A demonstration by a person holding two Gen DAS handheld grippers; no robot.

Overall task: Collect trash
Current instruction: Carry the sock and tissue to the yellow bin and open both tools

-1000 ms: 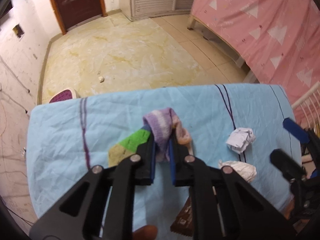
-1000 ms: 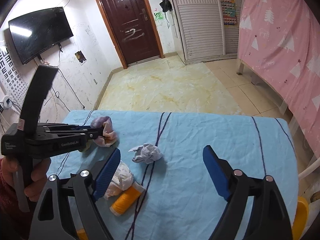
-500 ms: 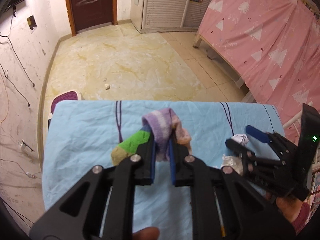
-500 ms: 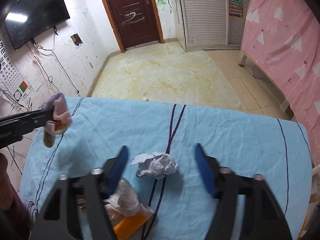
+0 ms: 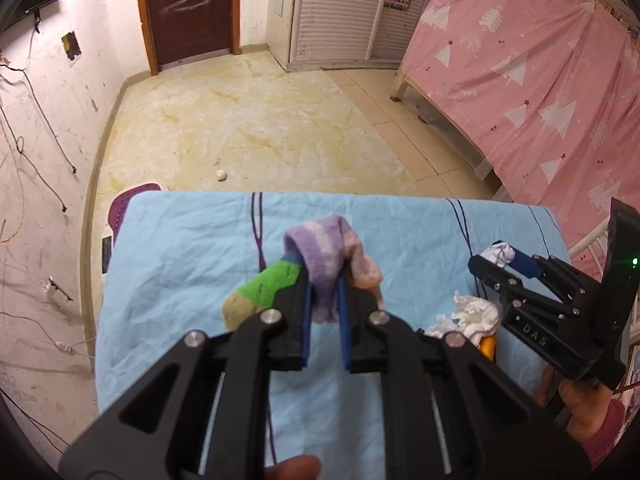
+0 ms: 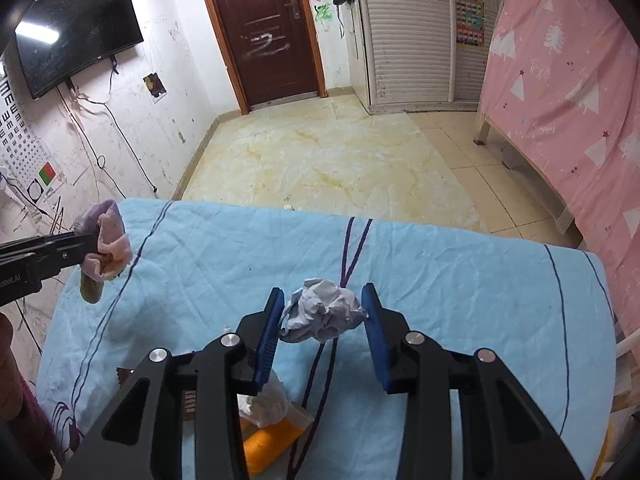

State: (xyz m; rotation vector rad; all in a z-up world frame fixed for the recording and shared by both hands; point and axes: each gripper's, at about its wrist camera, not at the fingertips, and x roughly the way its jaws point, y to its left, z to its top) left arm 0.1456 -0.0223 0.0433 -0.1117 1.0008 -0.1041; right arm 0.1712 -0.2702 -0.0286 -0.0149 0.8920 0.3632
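Note:
My left gripper (image 5: 324,280) is shut on a striped sock (image 5: 320,240), purple, pink, green and yellow, which hangs above the blue tablecloth (image 5: 180,248). In the right wrist view that sock (image 6: 108,232) and left gripper (image 6: 80,246) are at the far left edge. My right gripper (image 6: 322,300) is closing on a crumpled white paper ball (image 6: 324,314) that lies on the cloth; both blue pads touch its sides. The left wrist view shows the right gripper (image 5: 496,260) at the right with the paper ball (image 5: 498,254) between its tips.
A white tissue wad (image 6: 264,404) lies on an orange packet (image 6: 268,440) just below my right gripper, with a brown wrapper (image 6: 124,376) to the left. A small wad (image 5: 221,175) is on the floor. A purple stool (image 5: 128,204) stands by the table's far left corner.
The right jaws have narrowed from wide open to touching the paper ball, and that gripper has come down over it. The left gripper has carried the sock up and to the left.

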